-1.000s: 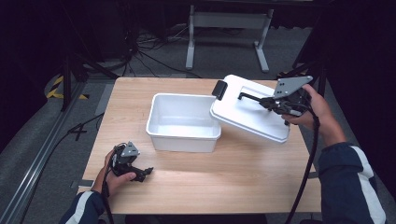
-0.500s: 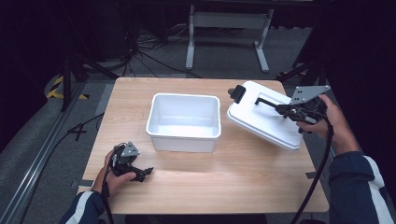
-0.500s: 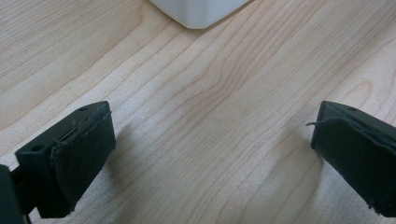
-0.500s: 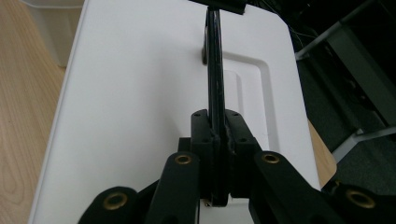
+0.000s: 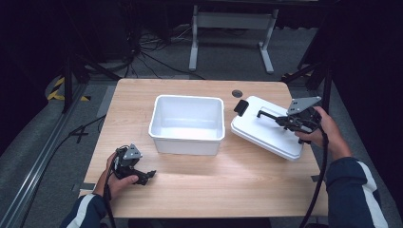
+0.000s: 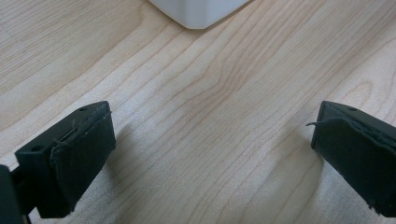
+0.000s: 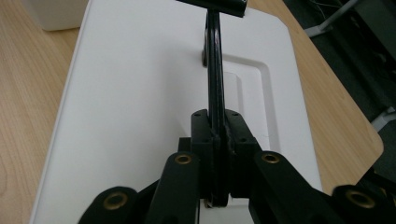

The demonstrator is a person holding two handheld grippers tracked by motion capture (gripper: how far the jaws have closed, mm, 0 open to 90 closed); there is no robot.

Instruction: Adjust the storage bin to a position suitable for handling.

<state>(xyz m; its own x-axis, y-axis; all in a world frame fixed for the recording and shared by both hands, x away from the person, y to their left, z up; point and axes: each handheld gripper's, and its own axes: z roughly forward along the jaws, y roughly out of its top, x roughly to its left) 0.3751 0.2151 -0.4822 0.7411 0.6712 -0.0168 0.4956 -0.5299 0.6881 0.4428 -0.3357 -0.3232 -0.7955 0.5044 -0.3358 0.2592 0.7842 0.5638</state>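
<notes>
The right gripper (image 5: 295, 121) is clamped shut on the black handle (image 7: 215, 70) of the white lid (image 5: 266, 133), the jaws pinching the thin bar from both sides. The lid lies at the right of the table (image 5: 237, 185), just beside the white tub (image 5: 187, 124) and apart from it; whether its underside rests fully on the wood cannot be told (its right end looks slightly raised in the high view). The lid's long axis runs from far-left to near-right, and the handle runs along that same line, straight away from the right gripper toward the tub. The right hand is therefore the nearer one and already has hold; any setting-down or release turns on it alone.

The left gripper (image 5: 137, 175) sits at the near left of the table, well apart from the lid, jaws spread wide and holding nothing; bare wood shows between its pads (image 6: 79, 158).

The surface is a pale wooden tabletop. Beyond it, the room is dark, with cables (image 5: 142, 47) on the floor and a metal stand (image 5: 228, 23) at the far side.
</notes>
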